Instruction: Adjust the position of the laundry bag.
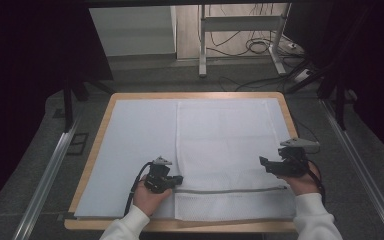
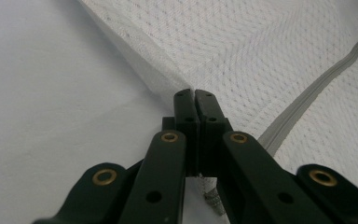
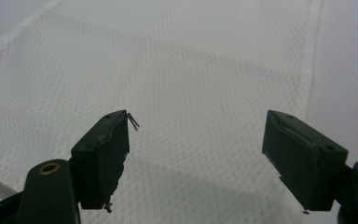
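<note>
Mesh bag (image 1: 225, 150), flat on worktop (image 1: 95, 145) w/ zip nr front: L hand-held gripper (image 2: 195, 95) clamped on its left edge, R hand-held gripper (image 3: 196, 154) wide open, empty; suggest keep L pinch firm.

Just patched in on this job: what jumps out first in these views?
A white mesh laundry bag lies flat on the pale sheet covering the table, its grey zipper running across near the person's edge. The left gripper sits shut at the bag's left edge by the zipper's end. The right gripper hangs open over the bag's right side.
</note>
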A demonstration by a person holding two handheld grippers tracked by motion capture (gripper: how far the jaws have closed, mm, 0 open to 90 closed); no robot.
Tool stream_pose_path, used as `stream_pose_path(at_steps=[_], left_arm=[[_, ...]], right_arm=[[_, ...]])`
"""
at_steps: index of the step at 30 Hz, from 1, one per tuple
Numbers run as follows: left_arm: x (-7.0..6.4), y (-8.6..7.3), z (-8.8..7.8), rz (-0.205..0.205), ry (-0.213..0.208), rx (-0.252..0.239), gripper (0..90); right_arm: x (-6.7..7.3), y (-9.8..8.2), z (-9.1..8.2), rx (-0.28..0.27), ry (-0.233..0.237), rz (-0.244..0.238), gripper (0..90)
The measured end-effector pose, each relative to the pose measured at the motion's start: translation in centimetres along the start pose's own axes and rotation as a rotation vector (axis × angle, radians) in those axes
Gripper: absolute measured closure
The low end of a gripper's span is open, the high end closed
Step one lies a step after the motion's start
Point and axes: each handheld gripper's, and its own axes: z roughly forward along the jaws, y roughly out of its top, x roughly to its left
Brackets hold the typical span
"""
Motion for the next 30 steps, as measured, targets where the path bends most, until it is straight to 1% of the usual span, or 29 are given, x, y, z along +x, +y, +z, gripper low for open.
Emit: stream_pose_path(at_steps=[4,6,7,12,16,19,21,23,30], left_arm=[[0.0,0.1,-0.1,-0.003,-0.006,-0.005,89.6],[0.0,0.1,-0.2,0.0,-0.005,-0.002,89.6],[0.0,0.1,-0.2,0.001,-0.005,-0.002,89.6],[0.0,0.1,-0.1,-0.001,-0.005,-0.002,89.6],[0.1,0.1,-0.1,-0.005,-0.009,-0.005,89.6],[0.1,0.1,-0.2,-0.007,-0.012,-0.008,89.6],[0.1,0.1,-0.2,-0.009,-0.013,-0.007,89.6],[0.1,0.1,-0.1,-0.009,-0.014,-0.007,89.6],[0.1,0.1,-0.1,-0.011,-0.016,-0.005,89.6]], right_arm=[[-0.8,-0.9,0.0,0.028,-0.004,0.017,23.9],[-1.5,-1.1,-0.1,0.045,-0.025,0.024,25.6],[-1.5,-1.1,-0.1,0.045,-0.025,0.024,25.6],[-2.8,-1.4,-0.1,0.061,-0.05,0.051,30.5],[-3.6,-1.8,0.2,0.093,-0.087,0.062,33.3],[-4.3,-2.0,0.5,0.115,-0.094,0.077,36.9],[-4.5,-2.1,0.6,0.122,-0.1,0.078,37.4],[-4.9,-2.2,0.8,0.135,-0.124,0.085,39.2],[-5.9,-2.6,1.7,0.179,-0.124,0.096,46.5]])
